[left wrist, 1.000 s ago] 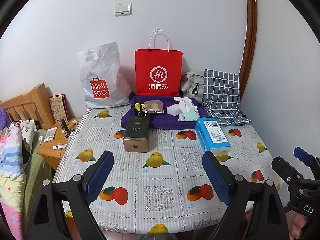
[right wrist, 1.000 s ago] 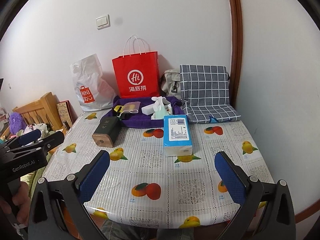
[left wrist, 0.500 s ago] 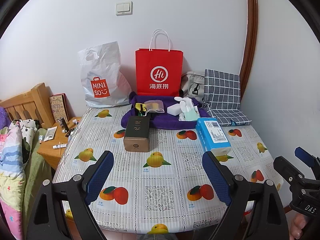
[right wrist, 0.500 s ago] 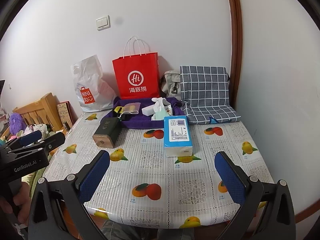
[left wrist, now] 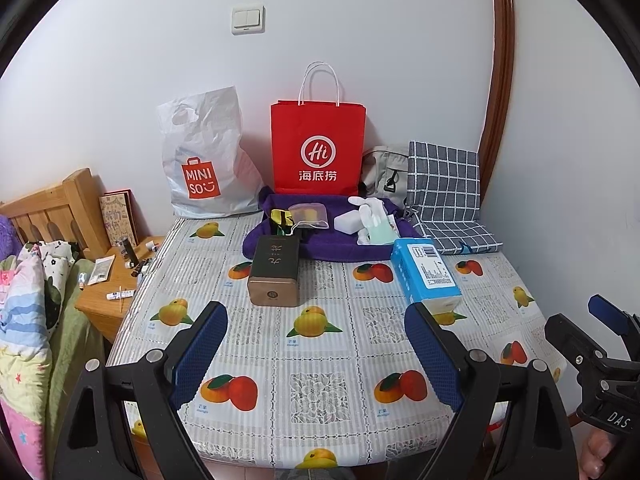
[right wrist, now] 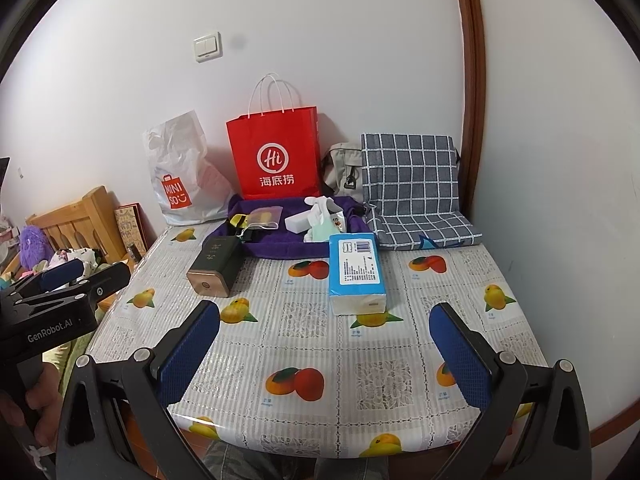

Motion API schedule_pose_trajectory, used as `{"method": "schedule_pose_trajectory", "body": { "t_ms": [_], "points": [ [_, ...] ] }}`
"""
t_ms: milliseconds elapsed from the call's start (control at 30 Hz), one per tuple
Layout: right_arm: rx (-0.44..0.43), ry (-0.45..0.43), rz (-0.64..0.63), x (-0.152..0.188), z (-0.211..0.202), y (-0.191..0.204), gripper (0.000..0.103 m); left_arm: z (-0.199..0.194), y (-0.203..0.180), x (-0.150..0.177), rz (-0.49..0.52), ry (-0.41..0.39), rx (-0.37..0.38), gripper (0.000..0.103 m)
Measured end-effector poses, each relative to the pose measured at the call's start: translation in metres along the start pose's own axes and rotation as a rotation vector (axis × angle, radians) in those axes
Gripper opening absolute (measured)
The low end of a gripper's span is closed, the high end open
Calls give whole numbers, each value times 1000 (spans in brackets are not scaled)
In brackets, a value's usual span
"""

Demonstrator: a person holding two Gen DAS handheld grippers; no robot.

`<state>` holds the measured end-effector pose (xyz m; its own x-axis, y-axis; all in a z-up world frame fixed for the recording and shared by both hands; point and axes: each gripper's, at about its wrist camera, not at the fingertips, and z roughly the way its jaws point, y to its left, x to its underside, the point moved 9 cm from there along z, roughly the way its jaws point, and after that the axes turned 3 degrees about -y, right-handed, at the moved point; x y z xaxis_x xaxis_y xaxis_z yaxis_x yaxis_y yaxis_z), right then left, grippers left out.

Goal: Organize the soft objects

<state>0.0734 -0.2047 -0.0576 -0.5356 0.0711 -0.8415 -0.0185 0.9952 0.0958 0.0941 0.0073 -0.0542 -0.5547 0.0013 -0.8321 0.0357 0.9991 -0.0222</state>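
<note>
A blue tissue pack (left wrist: pixel 425 276) (right wrist: pixel 357 273) lies on the fruit-print table (left wrist: pixel 320 392) (right wrist: pixel 384 384). Behind it a purple cloth (left wrist: pixel 320 246) (right wrist: pixel 276 240) holds a white block (left wrist: pixel 348 222) (right wrist: pixel 298 223), a pale green and white soft item (left wrist: pixel 376 226) (right wrist: pixel 320 220) and a clear pouch (left wrist: pixel 309 215) (right wrist: pixel 264 218). A grey checked cushion (left wrist: pixel 444 192) (right wrist: pixel 412 188) leans at the back right. My left gripper (left wrist: pixel 316 320) and right gripper (right wrist: pixel 325 320) are open and empty above the table's near edge.
A dark box with a gold end (left wrist: pixel 275 276) (right wrist: pixel 216 268) lies left of the tissue pack. A red paper bag (left wrist: pixel 318 148) (right wrist: pixel 276 152), a white Miniso bag (left wrist: pixel 204 168) (right wrist: pixel 180 176) and a grey bag (left wrist: pixel 384 172) stand against the wall. A wooden nightstand (left wrist: pixel 108 292) stands to the left.
Both views have shifted only slightly. Both grippers stay open and nothing on the table has moved.
</note>
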Motion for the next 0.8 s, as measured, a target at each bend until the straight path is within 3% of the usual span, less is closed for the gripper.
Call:
{"method": "schedule_pose_trajectory", "body": {
  "t_ms": [800],
  "points": [
    [-5, -5, 2, -4, -3, -1, 103, -1, -1, -1, -1, -3, 0, 90]
  ]
}}
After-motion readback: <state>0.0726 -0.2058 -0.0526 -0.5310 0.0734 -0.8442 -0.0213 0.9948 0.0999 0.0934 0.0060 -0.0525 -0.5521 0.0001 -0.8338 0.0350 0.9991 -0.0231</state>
